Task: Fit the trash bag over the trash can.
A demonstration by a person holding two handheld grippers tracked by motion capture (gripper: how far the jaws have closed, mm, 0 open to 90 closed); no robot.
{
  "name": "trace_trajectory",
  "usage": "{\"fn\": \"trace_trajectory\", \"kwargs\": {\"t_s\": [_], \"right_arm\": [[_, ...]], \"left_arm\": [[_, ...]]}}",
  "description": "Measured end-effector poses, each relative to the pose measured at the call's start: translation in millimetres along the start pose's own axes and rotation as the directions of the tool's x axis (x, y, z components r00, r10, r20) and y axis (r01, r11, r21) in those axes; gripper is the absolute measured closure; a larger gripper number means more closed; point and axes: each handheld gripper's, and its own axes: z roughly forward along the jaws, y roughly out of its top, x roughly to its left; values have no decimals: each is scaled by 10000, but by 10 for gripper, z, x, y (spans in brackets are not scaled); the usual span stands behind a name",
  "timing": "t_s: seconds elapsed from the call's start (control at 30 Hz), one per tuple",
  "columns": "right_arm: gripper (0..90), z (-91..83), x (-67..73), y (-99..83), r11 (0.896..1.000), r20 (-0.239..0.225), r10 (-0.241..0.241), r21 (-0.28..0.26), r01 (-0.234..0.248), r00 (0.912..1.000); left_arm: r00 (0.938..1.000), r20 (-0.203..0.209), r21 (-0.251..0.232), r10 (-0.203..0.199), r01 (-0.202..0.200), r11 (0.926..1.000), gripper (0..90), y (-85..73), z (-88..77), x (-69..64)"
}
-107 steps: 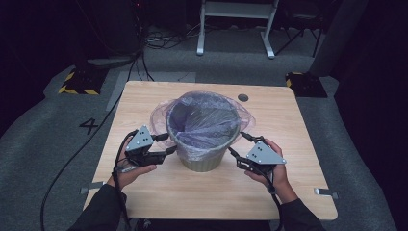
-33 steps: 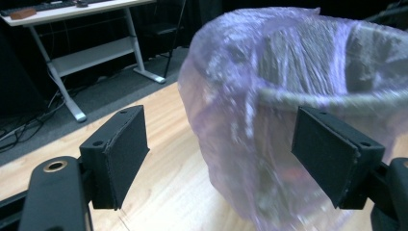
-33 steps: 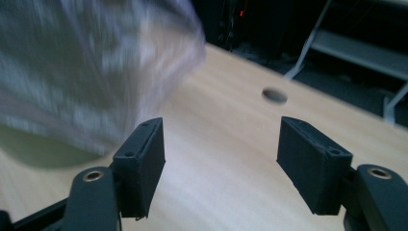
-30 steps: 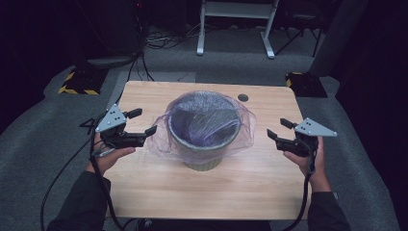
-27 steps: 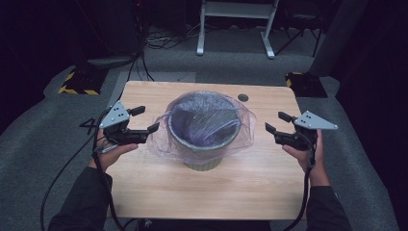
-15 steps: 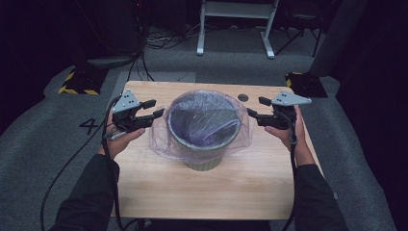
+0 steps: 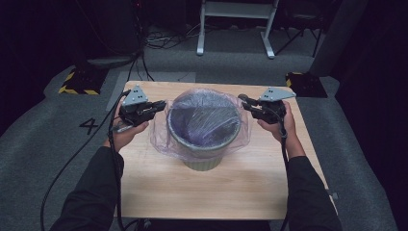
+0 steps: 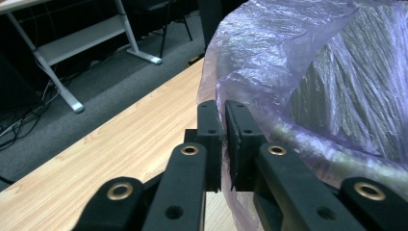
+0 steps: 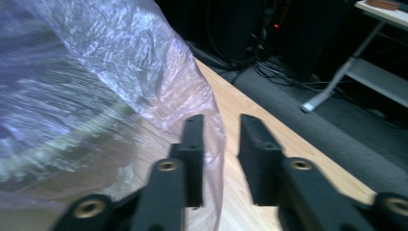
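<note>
At mid-counter point(image 7: 159, 192) I flank a green wastebasket point(image 7: 204, 159), its purple-tinted plastic liner point(image 7: 204, 115) draped over the rim. My left tool point(image 7: 160, 106) has just been closing and now pinches the liner's edge point(image 8: 226, 103) beside the basket's left rim. My right tool point(image 7: 244, 102) has likewise been closing (a gap remains between its jaws); the film point(image 9: 211, 130) hangs in that gap, not yet clamped, at the right rim.
</note>
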Motion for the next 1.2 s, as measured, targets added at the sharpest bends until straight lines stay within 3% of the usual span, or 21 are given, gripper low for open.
{"fn": "trace_trajectory", "kwargs": {"t_s": [0.13,0.4,0.6,0.8,0.97,1.1,1.2], "right_arm": [[872,34,10,35,10000,244,-40,41,39,9997],[900,175,-52,36,9981,523,576,191,-587,9970],[900,383,-98,-64,9893,592,1241,701,-1281,9905],[900,572,-82,-205,9746,539,1618,1477,-1681,9854],[900,642,-39,-352,9666,331,1790,1807,-1820,9833],[900,638,-3,-460,9641,207,1841,1911,-1846,9827],[874,596,10,-523,9653,147,1864,1833,-1859,9824]], "left_arm": [[9999,7,113,-116,116,9999,891,6,74,48],[9971,-152,548,-740,747,9957,898,-85,299,231],[9898,-78,1036,-1425,1425,9844,898,-231,574,320],[9803,17,1626,-1975,1946,9673,898,-403,809,336],[9777,232,1786,-2087,2014,9631,892,-530,854,288],[9739,274,1647,-2255,2181,9619,860,-628,789,254],[9702,155,1522,-2420,2369,9595,763,-704,704,244]]}}
